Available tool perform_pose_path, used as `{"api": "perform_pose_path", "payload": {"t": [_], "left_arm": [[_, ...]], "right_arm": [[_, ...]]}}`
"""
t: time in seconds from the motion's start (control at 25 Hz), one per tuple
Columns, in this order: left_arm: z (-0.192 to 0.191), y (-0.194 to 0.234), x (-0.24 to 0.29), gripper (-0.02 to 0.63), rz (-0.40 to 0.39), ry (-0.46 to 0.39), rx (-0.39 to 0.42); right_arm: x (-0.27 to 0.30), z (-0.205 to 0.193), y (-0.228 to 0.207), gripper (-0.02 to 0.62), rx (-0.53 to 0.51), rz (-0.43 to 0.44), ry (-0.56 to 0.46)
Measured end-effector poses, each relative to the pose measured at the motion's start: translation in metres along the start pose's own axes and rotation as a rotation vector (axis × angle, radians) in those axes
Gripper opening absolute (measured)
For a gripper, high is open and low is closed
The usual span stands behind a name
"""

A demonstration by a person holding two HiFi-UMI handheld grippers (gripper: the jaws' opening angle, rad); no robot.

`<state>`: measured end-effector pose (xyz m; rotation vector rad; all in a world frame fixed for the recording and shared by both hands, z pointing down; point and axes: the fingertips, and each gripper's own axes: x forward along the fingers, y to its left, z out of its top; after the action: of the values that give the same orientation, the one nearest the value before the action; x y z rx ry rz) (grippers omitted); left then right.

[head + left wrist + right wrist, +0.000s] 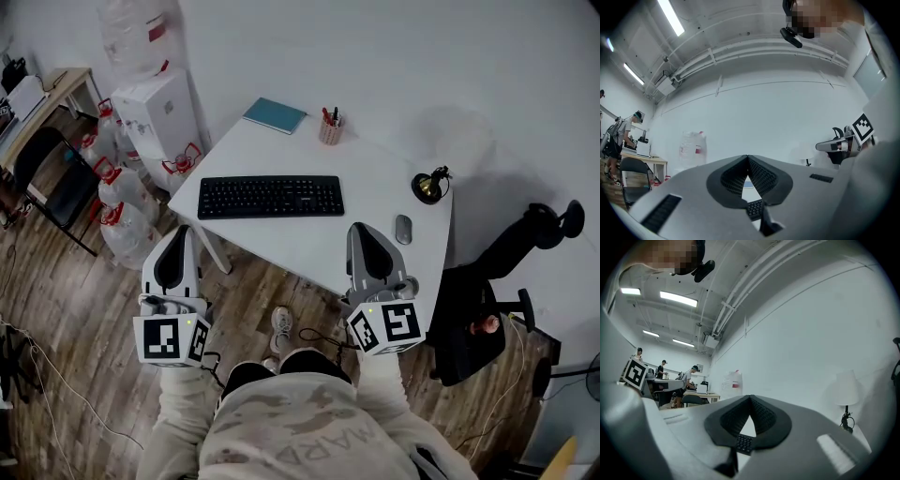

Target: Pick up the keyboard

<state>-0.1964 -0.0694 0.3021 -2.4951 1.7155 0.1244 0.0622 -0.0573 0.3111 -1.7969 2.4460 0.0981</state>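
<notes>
Head view: looking down on a white table with the black keyboard flat at its middle, mouse off to the right, pen cup and teal notebook behind. Left gripper off the near left corner over wood floor, right gripper at the near edge, both apart from the keyboard.

Left gripper view: jaws pressed together at the tips, holding nothing; keyboard keys glimpsed below them.

Right gripper view: likewise closed and empty, with keys showing beneath.
</notes>
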Motion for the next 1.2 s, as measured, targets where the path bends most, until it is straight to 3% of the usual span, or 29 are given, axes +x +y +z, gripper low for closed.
{"api": "perform_pose_path", "payload": {"t": [0.52,0.84,1.2], "left_arm": [[-0.01,0.037,0.069,0.006,0.021,0.009,0.008],[-0.025,0.057,0.113,0.006,0.05,0.037,0.006],[-0.073,0.073,0.16,0.006,0.071,0.161,-0.01]], "right_arm": [[0.08,-0.012,-0.027,0.011,0.005,-0.005,0.023],[0.134,-0.032,-0.054,0.011,0.031,0.014,0.093],[0.181,-0.08,-0.088,0.011,0.082,0.02,0.238]]}}
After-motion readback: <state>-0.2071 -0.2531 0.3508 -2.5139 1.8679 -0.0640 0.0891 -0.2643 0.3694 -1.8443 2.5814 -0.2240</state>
